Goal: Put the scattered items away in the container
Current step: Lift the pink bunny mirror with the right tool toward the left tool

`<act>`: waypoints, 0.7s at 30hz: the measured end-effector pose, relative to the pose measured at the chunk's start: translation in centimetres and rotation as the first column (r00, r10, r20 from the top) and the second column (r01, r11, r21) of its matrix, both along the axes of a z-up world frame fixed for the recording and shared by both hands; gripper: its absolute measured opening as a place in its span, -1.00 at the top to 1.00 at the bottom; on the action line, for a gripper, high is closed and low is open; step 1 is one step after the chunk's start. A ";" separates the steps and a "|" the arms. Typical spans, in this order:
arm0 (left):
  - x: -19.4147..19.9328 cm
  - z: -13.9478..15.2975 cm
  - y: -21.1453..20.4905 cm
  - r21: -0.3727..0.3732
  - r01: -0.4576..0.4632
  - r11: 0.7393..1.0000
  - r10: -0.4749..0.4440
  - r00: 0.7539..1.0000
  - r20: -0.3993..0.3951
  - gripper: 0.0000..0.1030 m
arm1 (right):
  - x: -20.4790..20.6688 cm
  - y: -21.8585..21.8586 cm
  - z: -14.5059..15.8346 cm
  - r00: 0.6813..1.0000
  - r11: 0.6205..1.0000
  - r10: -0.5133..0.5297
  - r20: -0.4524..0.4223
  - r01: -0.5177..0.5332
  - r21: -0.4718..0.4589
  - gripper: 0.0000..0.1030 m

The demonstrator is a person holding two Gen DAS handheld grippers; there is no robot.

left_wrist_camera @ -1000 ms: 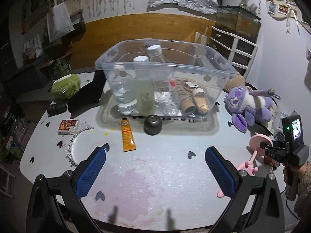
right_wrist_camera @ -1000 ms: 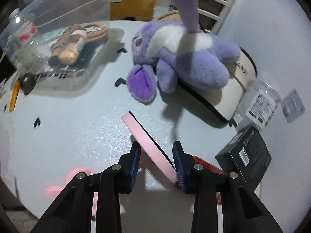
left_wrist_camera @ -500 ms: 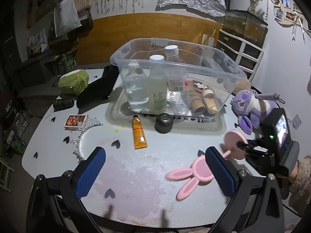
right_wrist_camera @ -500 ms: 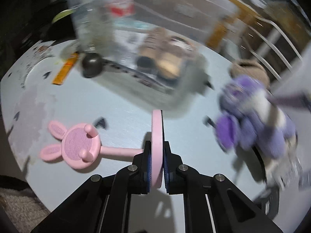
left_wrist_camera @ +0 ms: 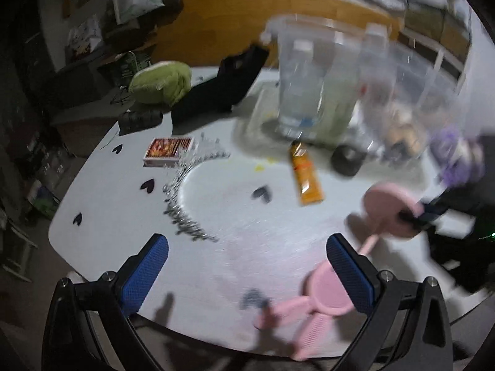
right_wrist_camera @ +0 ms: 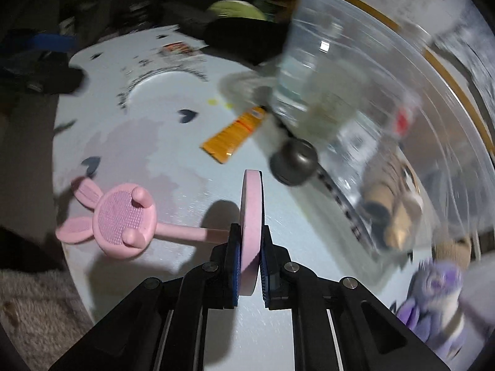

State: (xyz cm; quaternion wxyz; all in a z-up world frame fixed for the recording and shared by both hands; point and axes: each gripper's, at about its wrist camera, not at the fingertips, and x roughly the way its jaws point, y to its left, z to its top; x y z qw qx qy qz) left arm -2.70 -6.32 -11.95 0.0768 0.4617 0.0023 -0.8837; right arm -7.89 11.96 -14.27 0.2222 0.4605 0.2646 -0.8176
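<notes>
White round table (left_wrist_camera: 130,210) with small black heart stickers carries the clutter, wooden panel and dark shelves behind; both views motion-blurred. Right claw (right_wrist_camera: 250,256) is clamped on the round disc base of a pink bunny-shaped stand (right_wrist_camera: 251,216), disc held on edge between blue pads, stem running left to the bunny head with two ears, lifted over the table. Left wrist view shows the same pink stand (left_wrist_camera: 390,209) from the side, disc up at right, bunny head low near the table's near edge, partly behind the left claw's right finger. Left claw (left_wrist_camera: 247,273) hangs with its blue-padded fingers wide apart, nothing between them. Clear plastic storage bin (right_wrist_camera: 402,99) sits toward the far side of the table, bottles and cardboard tubes inside. Just in front of it lie an orange tube (left_wrist_camera: 304,173) and a small dark round cap (right_wrist_camera: 294,160). Only the left view shows clearly the red card box (left_wrist_camera: 167,151) touching a silver beaded tiara (left_wrist_camera: 182,198), a green plush (left_wrist_camera: 161,82) and black cloth (left_wrist_camera: 222,89). Purple plush toy (right_wrist_camera: 433,303) is near the table's right edge, apart from the bin.
</notes>
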 end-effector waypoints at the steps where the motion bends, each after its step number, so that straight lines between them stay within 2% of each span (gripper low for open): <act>1: -0.3 -1.2 -0.1 -0.028 0.021 0.999 -0.021 0.999 0.025 -0.99 | 0.0 -0.4 0.0 1.000 1.000 0.009 0.004 -0.009 0.006 0.77; 7: -0.8 -6.0 0.3 -0.112 0.150 0.982 -0.138 0.985 0.108 -0.99 | 0.0 -2.7 -0.1 0.997 0.997 0.065 0.032 -0.066 0.040 0.74; 8: -0.8 -6.5 0.5 -0.120 0.168 0.979 -0.154 0.981 0.116 -0.99 | 0.2 -2.3 0.4 1.000 0.999 0.019 0.020 -0.020 0.026 0.57; 9: -0.9 -6.8 0.5 -0.124 0.182 0.975 -0.168 0.979 0.120 -0.99 | 0.4 -1.8 1.0 0.999 0.999 -0.032 0.007 0.032 0.010 0.07; 11: -1.0 -7.1 0.7 -0.131 0.208 0.969 -0.193 0.974 0.121 -0.99 | 0.8 -0.8 2.1 0.991 0.991 -0.135 -0.016 0.135 -0.025 -0.52; 15: -1.2 -7.5 0.9 -0.143 0.254 0.956 -0.239 0.964 0.115 -0.99 | 1.5 1.3 4.4 0.940 0.938 -0.338 -0.052 0.332 -0.099 -0.50; 16: -1.4 -7.6 0.9 -0.149 0.261 0.954 -0.246 0.963 0.113 -0.99 | 1.8 2.4 4.2 0.913 0.907 -0.408 -0.017 0.403 -0.125 -0.43; 17: -1.5 -7.7 0.8 -0.158 0.270 0.950 -0.254 0.961 0.112 -0.99 | 2.1 3.3 3.9 0.889 0.877 -0.457 0.029 0.456 -0.149 -0.17; 18: -1.5 -7.8 0.7 -0.162 0.274 0.948 -0.258 0.960 0.111 -0.99 | 2.4 4.6 3.1 0.843 0.825 -0.525 0.114 0.538 -0.174 0.04; 20: -1.8 -8.1 0.4 -0.166 0.286 0.944 -0.269 0.956 0.116 -0.99 | 3.1 6.2 1.3 0.761 0.738 -0.602 0.242 0.646 -0.195 0.29; 21: -1.8 -8.2 0.3 -0.163 0.297 0.941 -0.279 0.952 0.124 -0.99 | 3.5 6.9 0.2 0.713 0.689 -0.629 0.309 0.696 -0.203 0.33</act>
